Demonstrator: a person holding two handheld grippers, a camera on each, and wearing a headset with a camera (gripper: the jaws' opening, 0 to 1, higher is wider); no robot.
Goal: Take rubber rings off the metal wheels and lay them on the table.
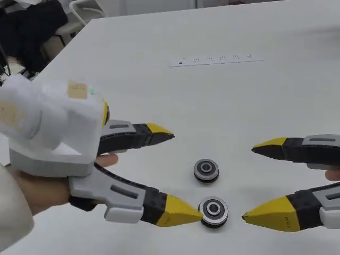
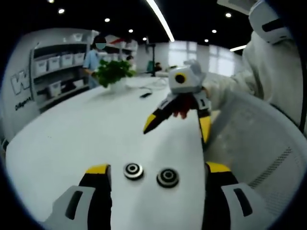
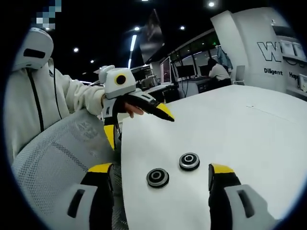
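Left tongs (image 1: 186,175) and right tongs (image 1: 248,183) face each other, both spread wide, holding nothing. Between them on the white table (image 1: 212,106) lie the far wheel (image 1: 206,170) and near wheel (image 1: 213,211), black rings on.

Open-plan office or lab space, large white table (image 1: 223,101) in the middle, potted plant (image 2: 112,72) at one end of it, shelves of storage bins (image 2: 57,72) beyond that end, monitors (image 3: 184,71) past the other end, mesh chair (image 3: 57,153) beside it, strip lights (image 2: 160,19) overhead.
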